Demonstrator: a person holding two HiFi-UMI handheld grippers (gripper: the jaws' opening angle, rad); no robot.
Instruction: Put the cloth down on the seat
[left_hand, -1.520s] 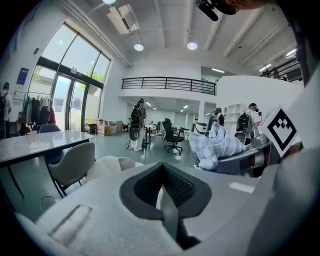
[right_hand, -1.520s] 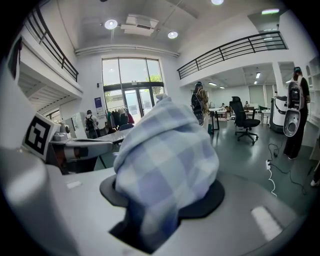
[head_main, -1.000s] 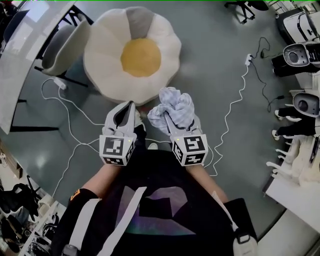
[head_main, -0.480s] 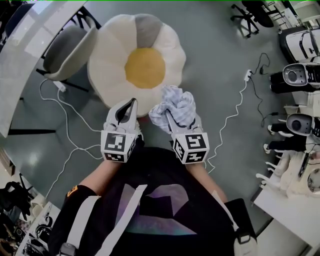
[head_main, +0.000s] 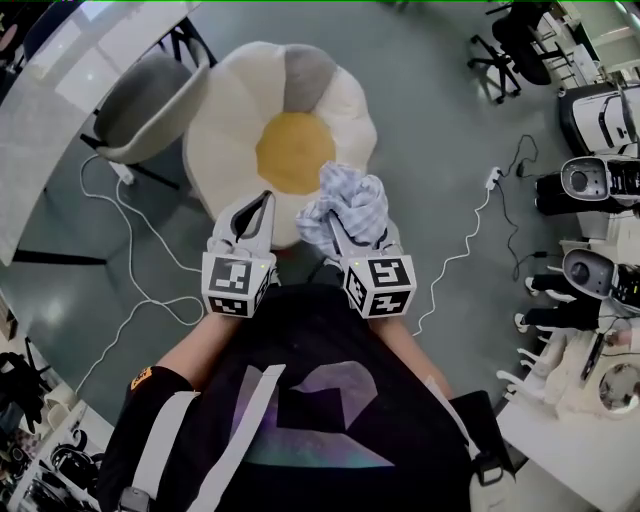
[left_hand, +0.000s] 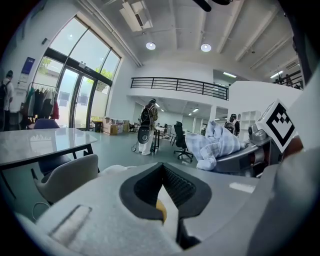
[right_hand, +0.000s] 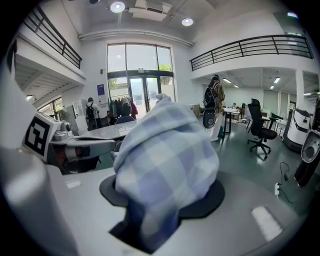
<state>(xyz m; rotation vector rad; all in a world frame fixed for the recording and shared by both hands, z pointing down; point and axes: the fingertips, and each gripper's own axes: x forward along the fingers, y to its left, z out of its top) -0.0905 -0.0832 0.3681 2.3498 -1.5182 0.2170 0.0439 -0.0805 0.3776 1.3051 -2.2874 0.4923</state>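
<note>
Cloth (head_main: 350, 205) is pinched as a bunched wad by right gripper (head_main: 336, 228) over the flower-shaped seat (head_main: 225, 130) near edge, apparently for set-down; left gripper (head_main: 263, 204) is held closed, empty, alongside.

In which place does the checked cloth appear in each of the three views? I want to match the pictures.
Head view: the cloth is at the centre, bunched over the near edge of the flower-shaped seat.
Left gripper view: the cloth is right of centre, beyond the jaws.
Right gripper view: the cloth fills the centre, clamped between the jaws.
Shared landmark: the white table, on the left in every view.
</note>
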